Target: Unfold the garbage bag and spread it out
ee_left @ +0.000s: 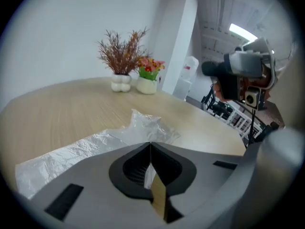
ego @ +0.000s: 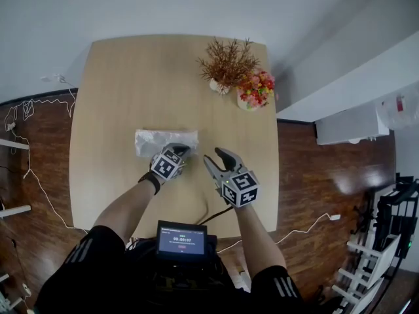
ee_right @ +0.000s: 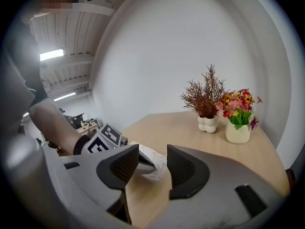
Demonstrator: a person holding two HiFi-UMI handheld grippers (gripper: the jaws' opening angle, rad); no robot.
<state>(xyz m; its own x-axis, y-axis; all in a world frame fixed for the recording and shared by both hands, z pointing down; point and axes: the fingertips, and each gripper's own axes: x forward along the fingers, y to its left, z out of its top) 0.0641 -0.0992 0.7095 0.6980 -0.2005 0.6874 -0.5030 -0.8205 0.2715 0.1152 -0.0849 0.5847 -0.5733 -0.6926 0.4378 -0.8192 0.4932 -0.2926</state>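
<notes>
Table (ego: pixel 118 84): pale wood, seen from above.
Garbage bag (ego: pixel 160 140): clear crinkled film, still a folded strip, lying flat near the table's middle; its right end is lifted slightly.
Left gripper (ego: pixel 181 152): at the bag's right end, jaws pressed together; a bit of film appears pinched at the tips, though the contact is partly hidden.
Right gripper (ego: pixel 212 154): just right of the bag, jaws partly apart, nothing gripped; the bag's corner shows beyond the gap.
Dried sprigs (ego: pixel 227 61): white vase, far edge.
Flowers (ego: pixel 256 87): beside the sprigs, near the far right corner.
</notes>
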